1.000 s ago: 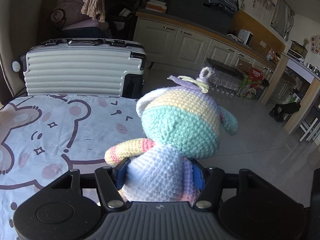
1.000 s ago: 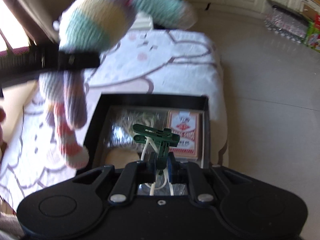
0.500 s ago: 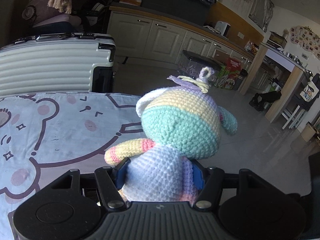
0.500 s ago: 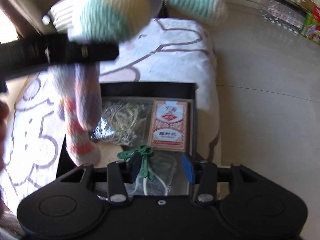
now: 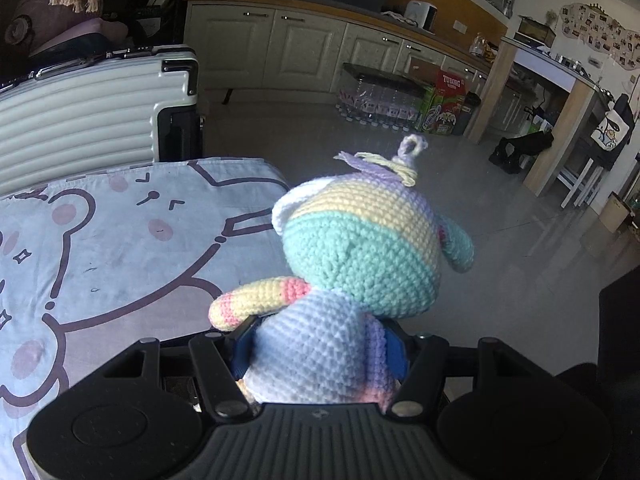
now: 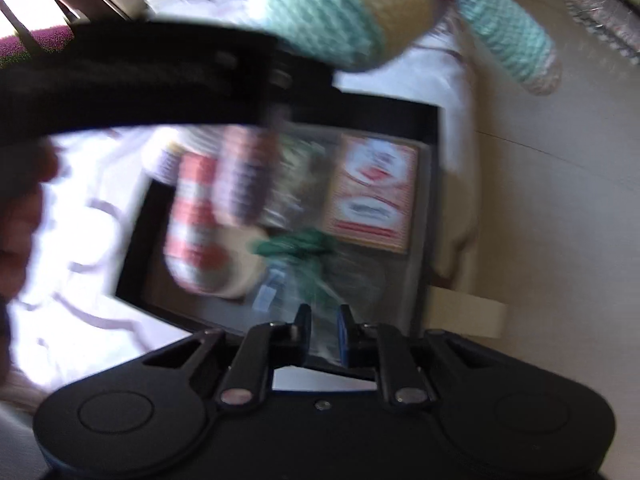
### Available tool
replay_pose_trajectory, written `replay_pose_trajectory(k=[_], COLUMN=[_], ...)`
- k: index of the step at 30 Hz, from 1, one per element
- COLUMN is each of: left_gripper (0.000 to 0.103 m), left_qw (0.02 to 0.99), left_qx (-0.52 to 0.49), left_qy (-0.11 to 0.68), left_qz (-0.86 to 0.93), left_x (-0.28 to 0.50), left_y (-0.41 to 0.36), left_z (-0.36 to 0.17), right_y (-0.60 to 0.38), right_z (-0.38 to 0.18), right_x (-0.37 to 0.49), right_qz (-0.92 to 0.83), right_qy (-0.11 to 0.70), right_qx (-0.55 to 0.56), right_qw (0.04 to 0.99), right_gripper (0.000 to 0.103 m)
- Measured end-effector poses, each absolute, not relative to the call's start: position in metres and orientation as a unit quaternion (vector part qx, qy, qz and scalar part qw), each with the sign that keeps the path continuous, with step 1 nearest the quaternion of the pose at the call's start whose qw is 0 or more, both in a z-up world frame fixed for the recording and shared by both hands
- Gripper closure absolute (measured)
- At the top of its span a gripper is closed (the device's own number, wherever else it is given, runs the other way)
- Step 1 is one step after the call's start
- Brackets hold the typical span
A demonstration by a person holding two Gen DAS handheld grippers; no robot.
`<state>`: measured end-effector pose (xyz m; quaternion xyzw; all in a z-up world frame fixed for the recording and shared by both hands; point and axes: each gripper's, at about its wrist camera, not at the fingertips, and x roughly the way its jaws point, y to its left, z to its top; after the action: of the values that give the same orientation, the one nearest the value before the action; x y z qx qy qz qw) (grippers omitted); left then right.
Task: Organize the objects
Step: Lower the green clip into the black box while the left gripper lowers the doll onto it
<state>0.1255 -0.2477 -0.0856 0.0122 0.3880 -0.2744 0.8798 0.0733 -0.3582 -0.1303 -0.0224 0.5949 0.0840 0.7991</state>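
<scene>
My left gripper [image 5: 318, 350] is shut on a pastel crocheted doll [image 5: 352, 276], gripping its body. In the right wrist view the doll [image 6: 332, 4] hangs over a black box [image 6: 430, 184], its striped legs [image 6: 200, 220] dangling into the box. The box holds a red card pack [image 6: 372, 196], a shiny bag and a green clip [image 6: 296, 246] with white cord. My right gripper [image 6: 323, 326] hovers at the box's near edge, jaws a narrow gap apart with nothing between them. The view is blurred.
The box sits on a table covered with a bear-print cloth [image 5: 120, 240]. A white ribbed suitcase [image 5: 92, 108] stands behind the table. Tiled floor [image 5: 520, 240] and kitchen cabinets lie to the right. A person's hand [image 6: 20, 220] shows at left.
My right gripper let go of the green clip, which now lies in the box, and its jaws narrowed again. My left gripper carried the doll right, over the box.
</scene>
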Motion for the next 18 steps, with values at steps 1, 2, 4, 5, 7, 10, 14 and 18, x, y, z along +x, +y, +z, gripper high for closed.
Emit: replay_pose_trajectory(k=[1,2,4,5,7,10,14,18], left_gripper=[0.04,0.04,0.04,0.04,0.04,0.04,0.039,0.037], left_qw=[0.878,0.876,0.873,0.871,0.865,0.854,0.839,0.827], left_qx=[0.017,0.021,0.025,0.027,0.034,0.063,0.094,0.084], left_qy=[0.389,0.391,0.394,0.397,0.406,0.422,0.439,0.46], left_qz=[-0.278,-0.281,-0.287,-0.289,-0.293,-0.298,-0.308,-0.311], left_x=[0.125,0.124,0.124,0.124,0.123,0.122,0.118,0.119], left_y=[-0.248,-0.248,-0.249,-0.25,-0.252,-0.257,-0.263,-0.263], left_z=[-0.087,-0.088,-0.091,-0.093,-0.099,-0.109,-0.114,-0.121], right_y=[-0.362,-0.366,-0.378,-0.382,-0.387,-0.392,-0.391,-0.394], right_z=[-0.13,-0.127,-0.117,-0.11,-0.1,-0.093,-0.093,-0.092], right_x=[0.073,0.073,0.071,0.069,0.066,0.062,0.063,0.064], right_qz=[0.073,0.068,0.069,0.07,0.07,0.068,0.061,0.056], right_qy=[0.595,0.591,0.577,0.569,0.555,0.548,0.552,0.547], right_qx=[-0.023,-0.015,0.021,0.037,0.051,0.063,0.059,0.066], right_qw=[0.8,0.803,0.813,0.819,0.827,0.832,0.83,0.832], right_gripper=[0.089,0.089,0.089,0.089,0.089,0.089,0.089,0.089])
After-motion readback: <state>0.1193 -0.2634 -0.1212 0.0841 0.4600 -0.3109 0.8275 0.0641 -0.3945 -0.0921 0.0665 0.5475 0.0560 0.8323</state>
